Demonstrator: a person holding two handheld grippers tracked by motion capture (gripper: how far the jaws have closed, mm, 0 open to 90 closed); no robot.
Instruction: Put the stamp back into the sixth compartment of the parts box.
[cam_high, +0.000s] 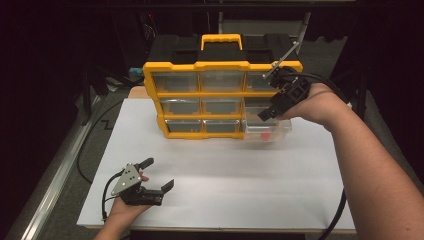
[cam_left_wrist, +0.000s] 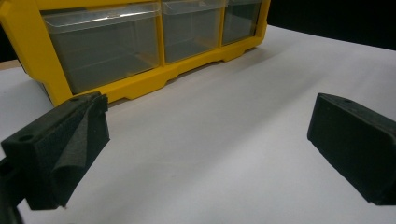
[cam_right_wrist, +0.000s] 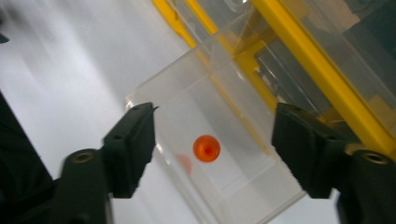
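Left gripper (cam_high: 157, 175) rests low on the white table (cam_high: 240, 175) nearest the person, jaws spread wide, nothing between them; ahead of its jaws is bare table, then the bottom row of the yellow organizer (cam_high: 200, 95). Right gripper (cam_high: 272, 107) is farther out, above the pulled-out clear drawer (cam_high: 267, 131) at the organizer's lower right corner; jaws released, nothing clamped. In the right gripper view the small orange piece (cam_right_wrist: 207, 148) lies on the drawer floor directly beyond and between the jaws, apart from both pads. Orange piece looks tiny, light, hard plastic, rounded with a dimple on top, so likely to roll or squirt out of a pinch; best to come straight down and close across its middle. Drawer walls are thin, clear, stiff plastic and the drawer is light, so it would probably slide if knocked; take it by the front lip if it needs moving. Behind the drawer, the organizer's other drawers sit pushed in, handle (cam_high: 221, 39) on top at the back.
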